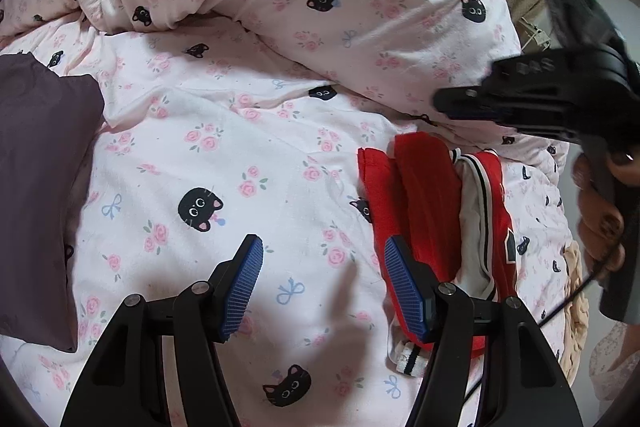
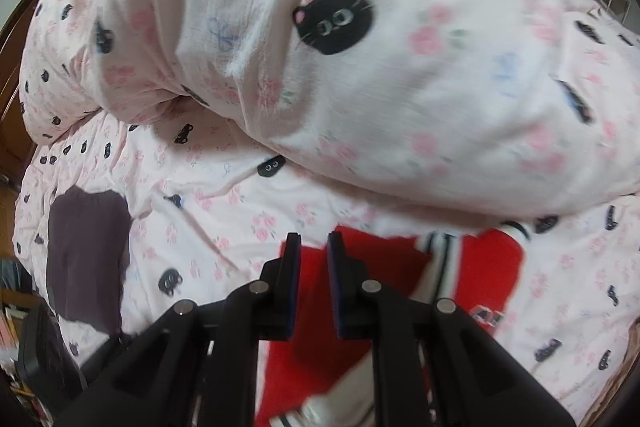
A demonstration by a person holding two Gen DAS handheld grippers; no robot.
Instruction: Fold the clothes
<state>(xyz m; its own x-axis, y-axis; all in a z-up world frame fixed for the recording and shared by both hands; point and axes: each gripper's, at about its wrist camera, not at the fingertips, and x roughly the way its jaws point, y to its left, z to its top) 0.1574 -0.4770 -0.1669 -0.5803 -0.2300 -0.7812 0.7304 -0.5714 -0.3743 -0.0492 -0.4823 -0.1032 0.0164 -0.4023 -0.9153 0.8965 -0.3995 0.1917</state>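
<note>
Red jersey point(image 1: 430, 211) lies bundled on the bed point(image 1: 240, 155), right of a dark garment point(image 1: 40, 187). Left gripper point(image 1: 322, 285), jaws released, flanks its near edge; right gripper point(image 2: 314, 247), jaws narrowly parted and empty, hovers above, probably to regrasp.

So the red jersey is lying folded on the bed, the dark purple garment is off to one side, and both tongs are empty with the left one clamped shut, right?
Not quite: in the left wrist view, the left tongs are open, pads wide apart. The rest holds: the red jersey lies folded on the bed, the dark purple garment lies aside, and both tongs, including the right tongs, are empty.
</note>
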